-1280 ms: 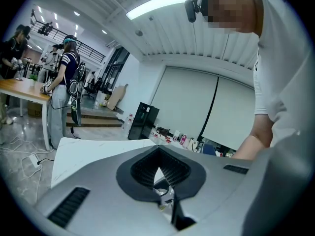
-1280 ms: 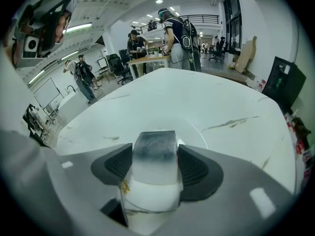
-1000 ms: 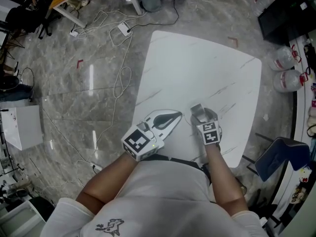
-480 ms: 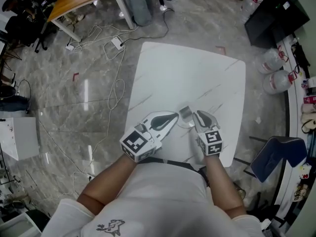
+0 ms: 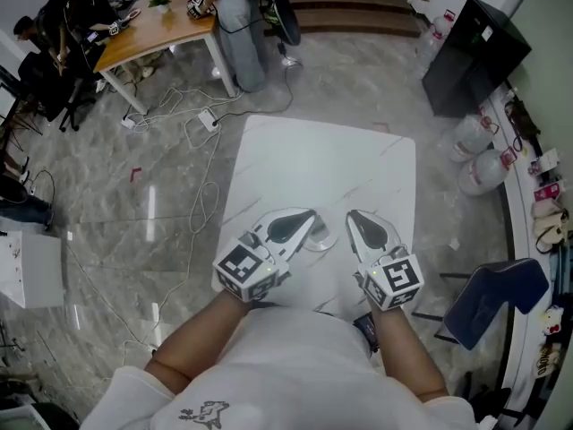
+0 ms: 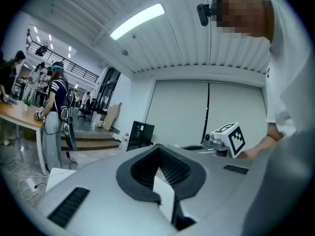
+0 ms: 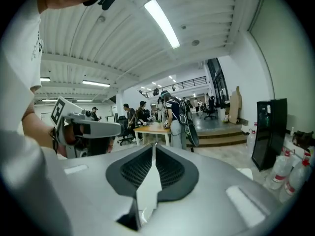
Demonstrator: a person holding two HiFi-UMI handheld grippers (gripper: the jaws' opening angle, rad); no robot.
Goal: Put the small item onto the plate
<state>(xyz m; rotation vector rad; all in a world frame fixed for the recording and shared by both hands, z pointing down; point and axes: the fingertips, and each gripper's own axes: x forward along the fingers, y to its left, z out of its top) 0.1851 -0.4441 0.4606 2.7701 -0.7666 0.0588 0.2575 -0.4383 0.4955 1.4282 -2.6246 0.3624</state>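
Two grippers are being held side by side over the near edge of a white table point(image 5: 322, 150). The left gripper point(image 5: 312, 217) is being held with its jaws pressed together. The right gripper point(image 5: 352, 217) has just been closing and is being held pad to pad, nothing between. A small pale object point(image 5: 320, 238), too blurred to name, is lying on the table between them.

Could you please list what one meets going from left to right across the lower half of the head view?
White cabinet → left gripper → right gripper, its fingers just closed on nothing → blue chair.
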